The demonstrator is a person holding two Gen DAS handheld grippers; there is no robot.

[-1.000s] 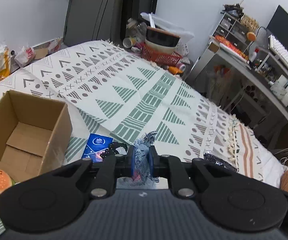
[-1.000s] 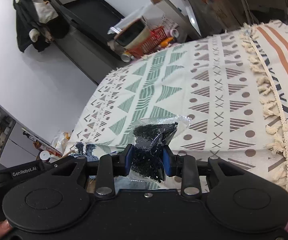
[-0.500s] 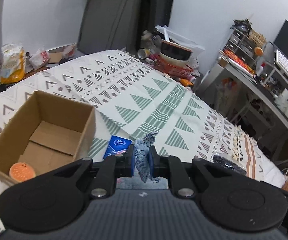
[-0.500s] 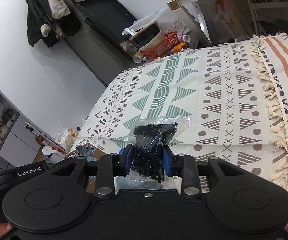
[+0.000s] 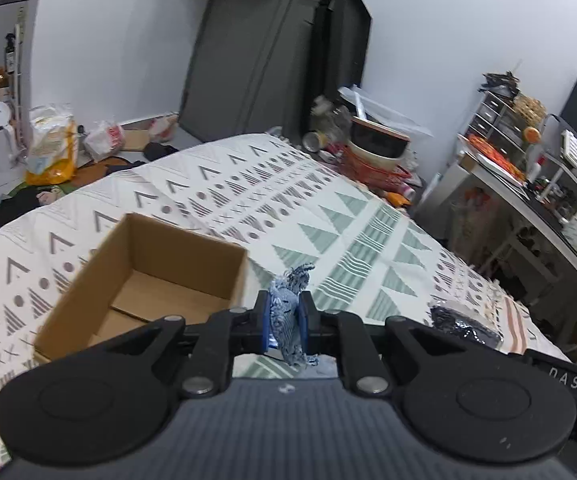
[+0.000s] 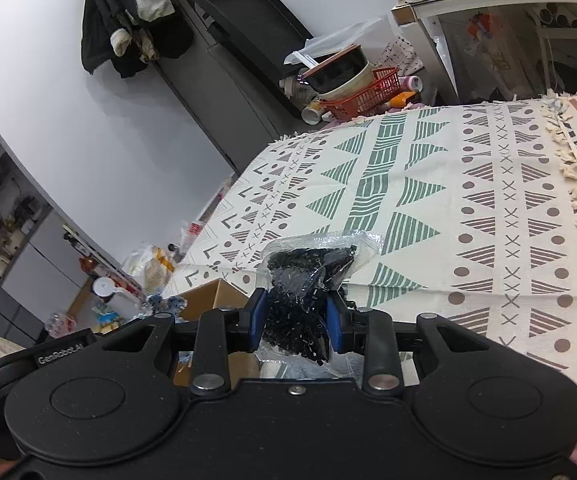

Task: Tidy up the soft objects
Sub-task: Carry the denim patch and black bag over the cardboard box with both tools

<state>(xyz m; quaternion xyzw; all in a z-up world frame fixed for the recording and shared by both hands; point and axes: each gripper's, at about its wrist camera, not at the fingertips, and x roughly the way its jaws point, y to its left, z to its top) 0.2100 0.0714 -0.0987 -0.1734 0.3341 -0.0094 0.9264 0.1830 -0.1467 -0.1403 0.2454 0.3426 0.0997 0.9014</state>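
Patterned bedspread [image 5: 328,216] carries an open cardboard box [image 5: 148,276], its near end hidden by the left gripper [image 5: 284,322] — clamped on a frayed blue cloth [image 5: 288,316]. Right view: right gripper [image 6: 295,316] pinches a clear bag of black bits [image 6: 308,276] — its lower part hidden.

Each camera sits just behind its own gripper, whose black body fills the lower frame. The left wrist view looks down across the patterned blanket [image 5: 328,216] with the cardboard box [image 5: 144,276] close at lower left. The right wrist view is tilted, showing the same blanket [image 6: 468,208] at right and that box [image 6: 208,300] at lower centre.
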